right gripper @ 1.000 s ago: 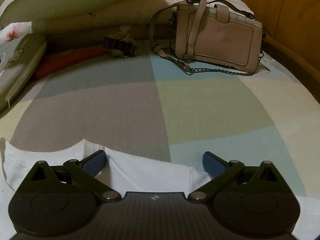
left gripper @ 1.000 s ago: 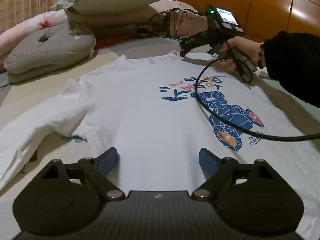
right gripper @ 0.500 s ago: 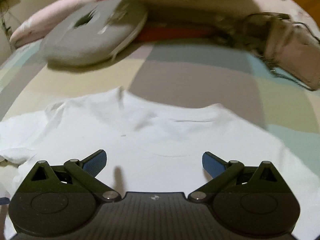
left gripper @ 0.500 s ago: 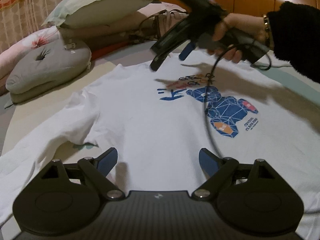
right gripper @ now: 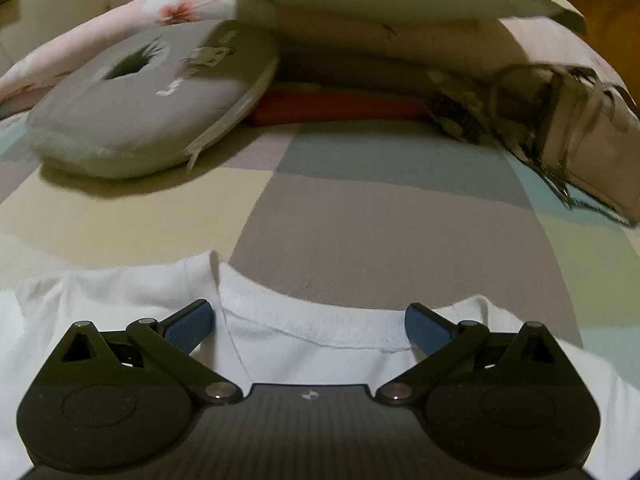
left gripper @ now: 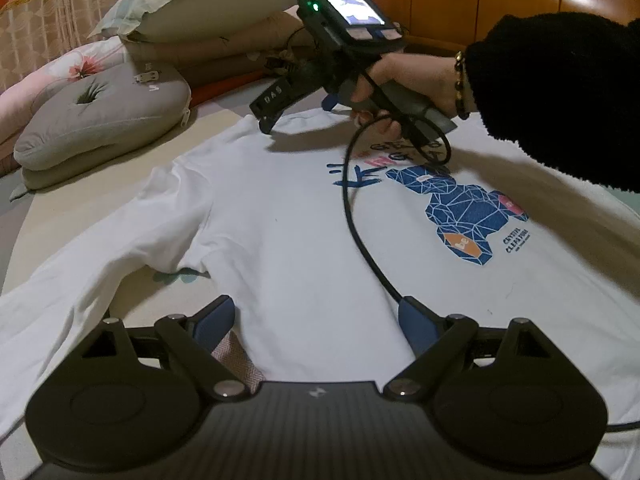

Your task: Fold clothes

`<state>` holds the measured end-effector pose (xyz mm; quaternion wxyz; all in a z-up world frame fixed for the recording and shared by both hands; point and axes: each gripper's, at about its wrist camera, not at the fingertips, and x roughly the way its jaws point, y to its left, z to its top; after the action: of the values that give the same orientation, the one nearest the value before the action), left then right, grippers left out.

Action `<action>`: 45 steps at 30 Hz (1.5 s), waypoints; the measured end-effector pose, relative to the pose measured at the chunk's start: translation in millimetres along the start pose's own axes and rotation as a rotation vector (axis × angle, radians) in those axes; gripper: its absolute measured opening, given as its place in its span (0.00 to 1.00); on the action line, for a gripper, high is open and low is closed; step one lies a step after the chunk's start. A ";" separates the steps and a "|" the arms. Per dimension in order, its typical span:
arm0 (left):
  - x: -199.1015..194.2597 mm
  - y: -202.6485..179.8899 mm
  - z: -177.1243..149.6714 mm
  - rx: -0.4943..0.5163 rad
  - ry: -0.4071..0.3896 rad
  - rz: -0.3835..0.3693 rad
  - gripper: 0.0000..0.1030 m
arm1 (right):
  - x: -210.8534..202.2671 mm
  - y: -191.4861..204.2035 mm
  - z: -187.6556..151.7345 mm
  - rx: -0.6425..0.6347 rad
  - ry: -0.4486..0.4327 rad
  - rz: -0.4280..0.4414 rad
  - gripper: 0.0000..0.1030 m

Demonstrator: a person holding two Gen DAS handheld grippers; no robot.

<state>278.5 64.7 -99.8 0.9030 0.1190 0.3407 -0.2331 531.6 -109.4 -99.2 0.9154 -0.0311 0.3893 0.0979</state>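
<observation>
A white long-sleeved shirt (left gripper: 280,220) lies flat, print up, mid-bed (right gripper: 360,220), with bare patchwork sheet between its collar (right gripper: 320,328) and the grey cushion (right gripper: 152,96) and handbag (right gripper: 580,128) at the head. The left gripper (left gripper: 316,320) hangs over the hem, the right gripper (right gripper: 310,322) over the collar, both jaws wide apart, empty. Only the left view shows the blue bear print (left gripper: 460,208), the "DAS" lettering on the right gripper, and the dark-sleeved hand (left gripper: 404,84) holding it.

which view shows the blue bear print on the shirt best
The left wrist view: the blue bear print lies fully visible on the white shirt, below the right claw. The right wrist view shows only the shirt's collar, no print.
</observation>
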 end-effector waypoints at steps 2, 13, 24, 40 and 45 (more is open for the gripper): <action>-0.3 -0.8 0.1 0.001 -0.002 0.000 0.86 | -9.3 5.7 1.0 -0.004 0.007 0.028 1.00; 2.7 -0.3 0.3 -0.003 0.000 -0.008 0.87 | 16.7 35.8 -3.0 -0.102 -0.068 0.008 1.00; -2.6 -5.7 1.1 0.010 -0.030 -0.032 0.87 | -63.8 -46.7 0.8 -0.115 -0.086 -0.073 1.00; -1.6 -21.4 1.7 0.056 -0.062 -0.134 0.89 | -38.9 -174.7 -62.8 0.153 0.084 -0.147 1.00; -3.4 -19.7 0.2 0.046 -0.066 -0.126 0.89 | -60.2 -191.3 -51.6 0.182 0.061 -0.105 1.00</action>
<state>266.5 48.8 -98.5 0.8943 0.1104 0.3121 -0.3010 493.3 -312.8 -95.4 0.9060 0.0290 0.4222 0.0131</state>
